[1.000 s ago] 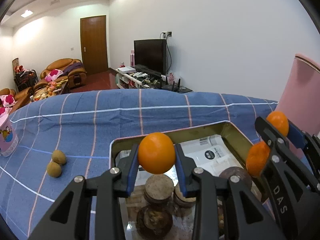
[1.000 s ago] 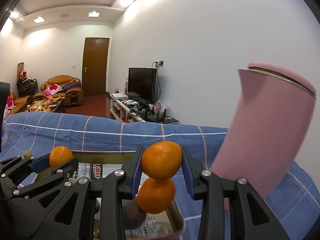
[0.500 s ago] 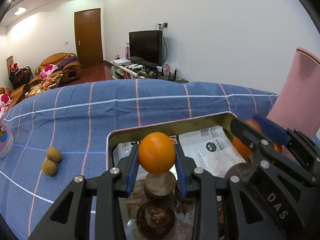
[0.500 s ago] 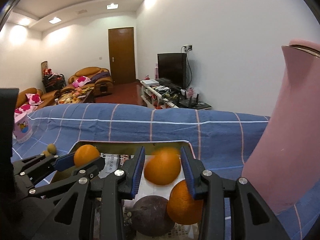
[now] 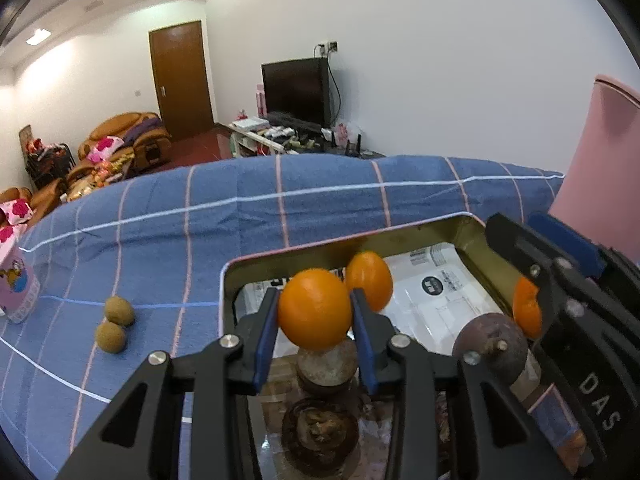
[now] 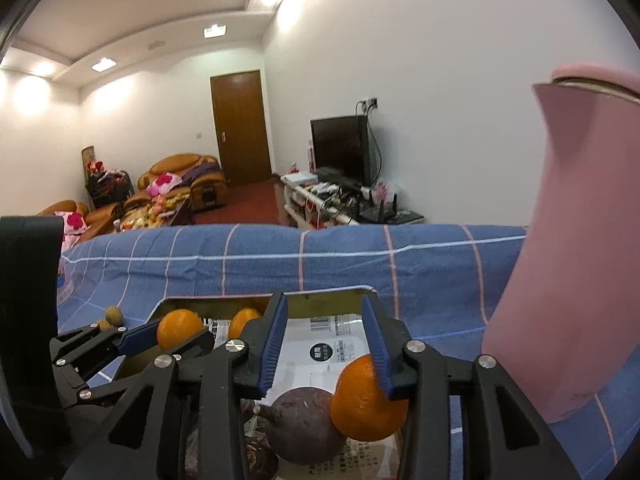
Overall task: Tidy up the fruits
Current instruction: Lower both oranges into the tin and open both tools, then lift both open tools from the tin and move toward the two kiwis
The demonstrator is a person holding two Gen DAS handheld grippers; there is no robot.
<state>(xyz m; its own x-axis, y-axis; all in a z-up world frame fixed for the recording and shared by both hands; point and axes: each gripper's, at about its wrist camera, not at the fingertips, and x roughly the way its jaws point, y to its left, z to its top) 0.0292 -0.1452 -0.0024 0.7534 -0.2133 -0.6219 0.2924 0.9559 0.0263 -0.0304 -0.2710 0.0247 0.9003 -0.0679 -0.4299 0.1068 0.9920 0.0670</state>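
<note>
My left gripper (image 5: 315,322) is shut on an orange (image 5: 315,314) and holds it over the metal tin (image 5: 280,258). A second orange (image 5: 369,286) lies in the tin behind it. My right gripper (image 6: 325,340) is open and empty above the tin (image 6: 320,300). An orange (image 6: 366,400) and a dark purple fruit (image 6: 306,424) lie in the tin below it. The left gripper's orange (image 6: 179,328) also shows in the right wrist view. Two small brown fruits (image 5: 114,326) lie on the blue checked cloth, left of the tin.
A tall pink jug (image 6: 568,280) stands right of the tin. A pink cup (image 5: 16,288) stands at the far left. Brown round fruits (image 5: 326,364) and printed paper (image 5: 436,292) fill the tin's floor. The blue cloth (image 5: 240,208) stretches behind.
My right gripper has opened and let its orange go; that orange now lies in the tin near the left gripper. My left gripper still holds its orange over the tin.
</note>
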